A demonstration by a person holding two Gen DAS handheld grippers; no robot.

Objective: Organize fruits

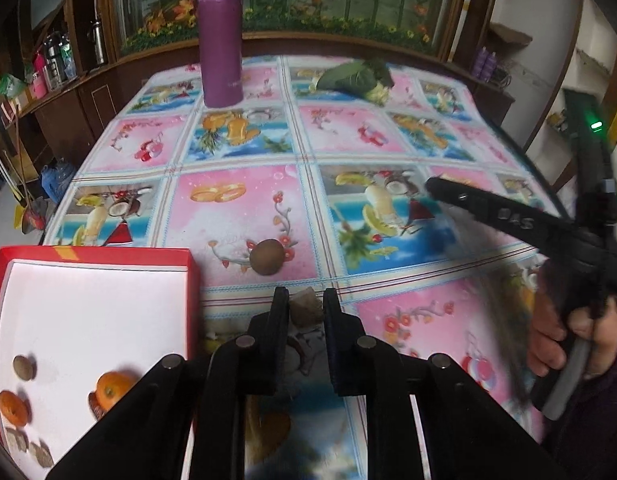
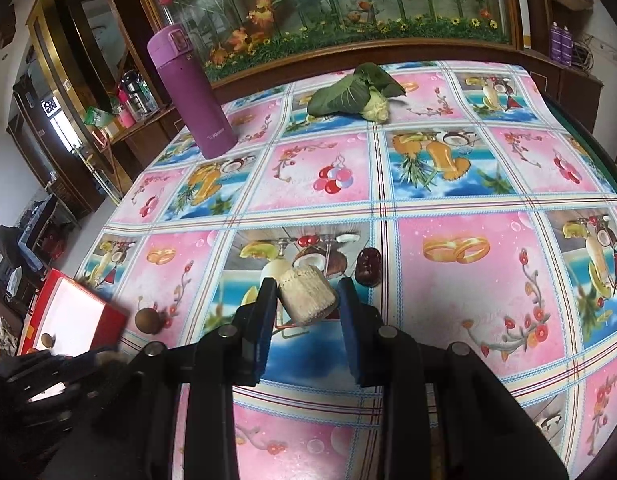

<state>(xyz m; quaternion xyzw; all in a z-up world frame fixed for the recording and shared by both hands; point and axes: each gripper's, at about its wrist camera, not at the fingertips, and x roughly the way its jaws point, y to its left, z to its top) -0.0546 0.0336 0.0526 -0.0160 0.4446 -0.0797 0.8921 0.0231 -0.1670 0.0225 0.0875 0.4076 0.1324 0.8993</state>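
Holding a small brownish chunk point(image 1: 306, 307) between its fingers, the left gripper point(image 1: 305, 312) hovers over the desk point(image 1: 236, 200) just right of the red box point(image 1: 108, 258). The right gripper point(image 2: 307, 304) has a pale ribbed piece point(image 2: 307, 298) between its fingers; whether they press it cannot be told. Two oranges point(image 1: 112, 390), a brown ball and some chunks already lie in the box. Left outside: a brown round fruit point(image 1: 267, 258) near the box and a dark red date point(image 2: 368, 268). Roughly halfway, it seems.

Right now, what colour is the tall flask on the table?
Purple: the flask shows best in the right wrist view.
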